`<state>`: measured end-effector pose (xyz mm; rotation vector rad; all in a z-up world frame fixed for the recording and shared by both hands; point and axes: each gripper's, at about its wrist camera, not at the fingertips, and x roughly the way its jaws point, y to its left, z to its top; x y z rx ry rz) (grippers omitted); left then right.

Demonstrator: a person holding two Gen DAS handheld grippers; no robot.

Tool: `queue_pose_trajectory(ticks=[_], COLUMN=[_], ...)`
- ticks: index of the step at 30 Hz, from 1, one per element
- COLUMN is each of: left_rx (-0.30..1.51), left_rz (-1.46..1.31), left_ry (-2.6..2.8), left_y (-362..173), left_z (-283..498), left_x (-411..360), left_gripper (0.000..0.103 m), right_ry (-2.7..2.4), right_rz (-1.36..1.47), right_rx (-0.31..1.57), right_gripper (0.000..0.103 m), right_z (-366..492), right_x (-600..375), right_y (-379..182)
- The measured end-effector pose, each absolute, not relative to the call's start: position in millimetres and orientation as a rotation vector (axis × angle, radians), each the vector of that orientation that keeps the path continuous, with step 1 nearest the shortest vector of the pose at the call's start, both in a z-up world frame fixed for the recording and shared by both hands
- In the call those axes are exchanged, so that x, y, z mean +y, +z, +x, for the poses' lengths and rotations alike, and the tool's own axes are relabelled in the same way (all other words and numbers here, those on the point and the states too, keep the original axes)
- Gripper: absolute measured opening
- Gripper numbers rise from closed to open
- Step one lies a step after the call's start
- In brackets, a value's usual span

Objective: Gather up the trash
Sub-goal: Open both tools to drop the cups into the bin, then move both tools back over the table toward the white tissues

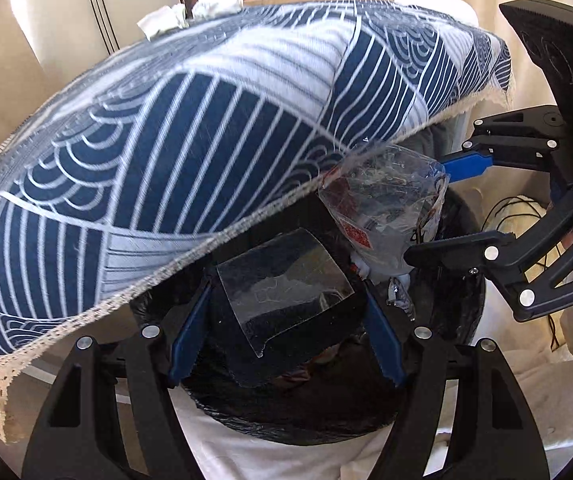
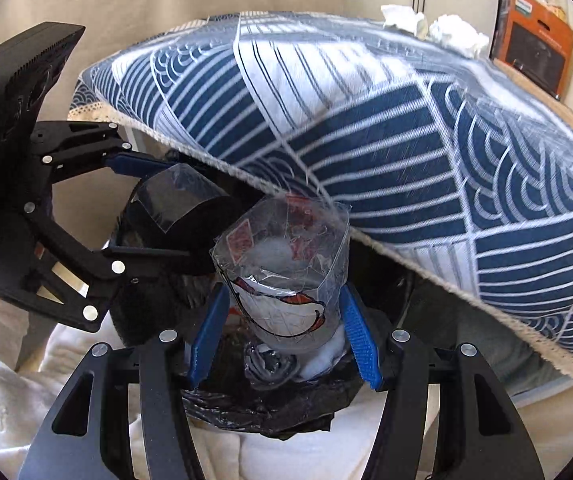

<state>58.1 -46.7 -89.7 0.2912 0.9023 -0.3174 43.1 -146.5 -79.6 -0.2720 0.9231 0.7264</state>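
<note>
My left gripper (image 1: 286, 286) is shut on a curved piece of clear plastic (image 1: 282, 264), its blue fingers (image 1: 190, 332) on either side. Beside it, my right gripper (image 2: 283, 287) is shut on a clear plastic cup (image 2: 286, 280) with red and orange print and something white inside. Both hang over a bin lined with a black bag (image 1: 326, 420) (image 2: 266, 412), beside the table's edge. In the left wrist view the right gripper (image 1: 426, 212) and its cup (image 1: 386, 216) are at the right. In the right wrist view the left gripper (image 2: 178, 212) and its plastic (image 2: 178, 196) are at the left.
A table with a blue-and-white patterned cloth (image 1: 166, 140) (image 2: 406, 140) overhangs the bin, its lace hem close above the grippers. Crumpled white tissues (image 1: 218, 0) (image 2: 458, 34) lie at its far edge. An orange box (image 2: 534, 40) stands behind. White bedding (image 2: 26, 380) surrounds the bin.
</note>
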Motion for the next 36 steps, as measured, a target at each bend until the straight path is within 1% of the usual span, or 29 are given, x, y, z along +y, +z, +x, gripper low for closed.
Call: queue_pose_trajectory(ticks=[7, 10, 11, 12, 13, 14, 20, 36], left_rx=[0.944, 0.952, 0.943, 0.934, 0.909, 0.881, 0.829, 0.81], left_rz=[0.309, 0.323, 0.33, 0.333, 0.334, 0.332, 0.317, 0.266], left_ry=[-0.332, -0.326, -0.324, -0.323, -0.318, -0.315, -0.321, -0.282], left_y=[-105.0, -110.0, -110.2, -109.7, -107.4, -104.2, -93.0, -77.3], left_z=[61.2, 61.1, 59.6, 58.4, 55.1, 51.9, 43.8, 41.9], left_x=[-47.5, -47.6, -47.2, -46.5, -44.8, -42.8, -31.5, -12.1], left_gripper=[0.072, 0.074, 0.08, 0.089, 0.094, 0.097, 0.097, 0.097], right_ry=[0.732, 0.727, 0.728, 0.728, 0.727, 0.726, 0.699, 0.673], right_rz=[-0.286, -0.277, -0.266, -0.251, -0.237, -0.223, -0.222, -0.267], right_rx=[0.958, 0.965, 0.961, 0.953, 0.937, 0.909, 0.846, 0.848], right_gripper=[0.054, 0.057, 0.065, 0.072, 0.083, 0.086, 0.088, 0.089], right_z=[50.6, 56.2, 58.7, 61.1, 61.9, 61.4, 59.5, 49.1], right_x=[-141.1, -139.9, -138.9, -141.9, -144.5, -148.8, -162.8, -177.6], right_y=[-95.6, -97.8, -96.9, -95.3, -91.7, -86.0, -67.6, -59.7])
